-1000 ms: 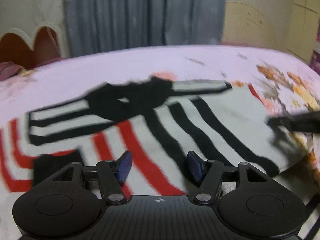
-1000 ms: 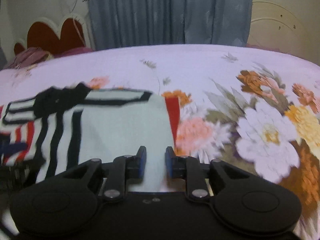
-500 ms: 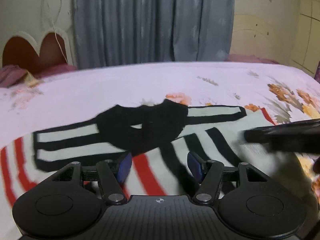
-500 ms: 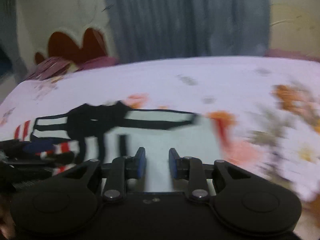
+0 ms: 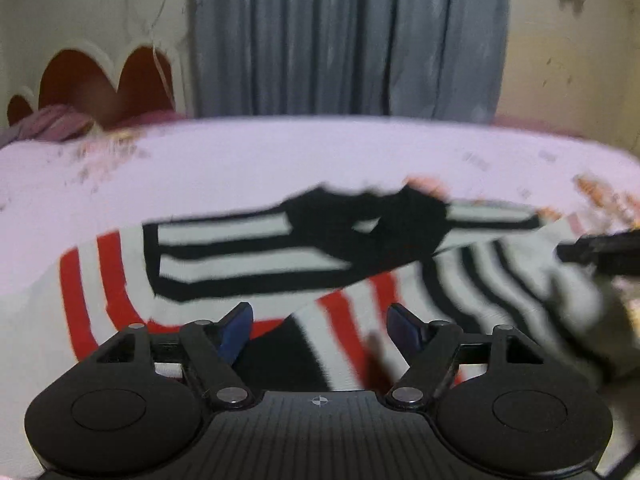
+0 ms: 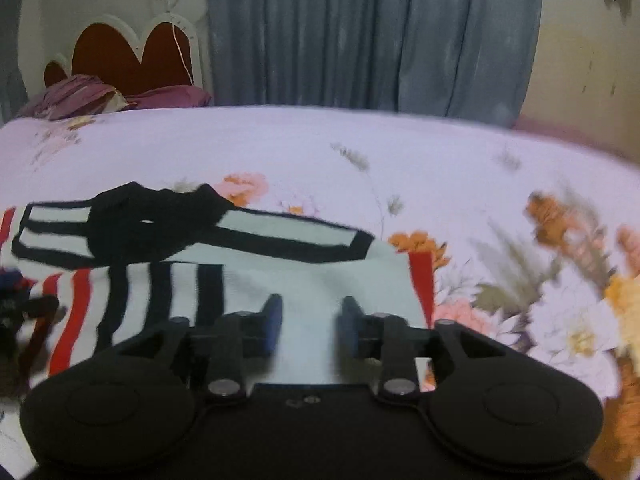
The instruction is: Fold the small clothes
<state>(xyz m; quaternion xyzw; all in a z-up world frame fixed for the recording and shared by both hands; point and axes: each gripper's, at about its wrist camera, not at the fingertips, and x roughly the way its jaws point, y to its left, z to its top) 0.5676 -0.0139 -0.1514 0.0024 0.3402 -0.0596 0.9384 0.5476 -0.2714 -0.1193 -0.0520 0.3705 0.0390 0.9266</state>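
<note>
A small white sweater (image 5: 248, 256) with black and red stripes and a black collar (image 5: 372, 228) lies spread on the bed. My left gripper (image 5: 320, 326) hovers over its near edge. Its jaws are opening, and striped cloth shows behind the gap, but the pads (image 5: 236, 326) do not press on it. My right gripper (image 6: 312, 326) hangs over the plain white part of the sweater (image 6: 320, 280). Its jaws are opening too, and nothing is pinched between them. Each gripper shows in the other's view as a dark blur: the right gripper (image 5: 600, 250) and the left gripper (image 6: 24, 312).
The bed sheet (image 6: 400, 152) is pale lilac with large flowers on the right side (image 6: 560, 300). A dark red scalloped headboard (image 6: 128, 56) and purple bedding (image 6: 80, 96) are at the far left. Grey curtains (image 6: 368, 36) hang behind the bed.
Both grippers' jaws stand wider than before. The left gripper has shifted so that the sweater's collar sits lower and more central in its view. The right gripper has drifted over the white part.
</note>
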